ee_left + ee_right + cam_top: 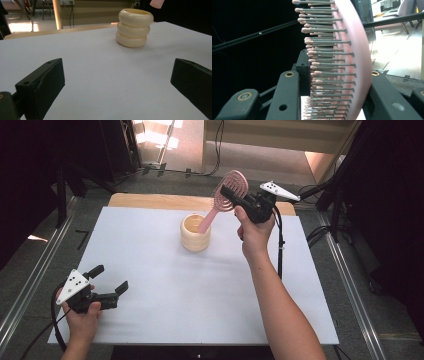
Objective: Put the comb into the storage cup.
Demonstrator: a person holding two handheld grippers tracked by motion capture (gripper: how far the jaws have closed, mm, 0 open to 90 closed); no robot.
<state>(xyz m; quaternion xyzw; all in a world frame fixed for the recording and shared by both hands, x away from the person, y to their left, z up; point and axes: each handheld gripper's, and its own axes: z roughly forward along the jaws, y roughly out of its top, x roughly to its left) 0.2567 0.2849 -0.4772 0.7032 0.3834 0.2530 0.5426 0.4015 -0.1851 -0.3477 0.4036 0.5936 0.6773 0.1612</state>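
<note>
A pink hairbrush (226, 199) hangs tilted in the air above the table, its handle end reaching down to the rim of a cream ribbed cup (195, 233). My right gripper (231, 197) is shut on the brush head. The right gripper view looks along the bristles of the hairbrush (342, 62), clamped between the two jaws. The cup (134, 27) stands upright near the middle back of the white table. My left gripper (110, 279) rests low at the front left, open, with nothing between its jaws. The left gripper (117, 80) faces the cup from a distance.
The white tabletop (175, 290) lies on a wooden board (150, 200) showing at the back edge. Metal rails run along the floor on both sides. Dark stands and cables stand at the back right (330, 195).
</note>
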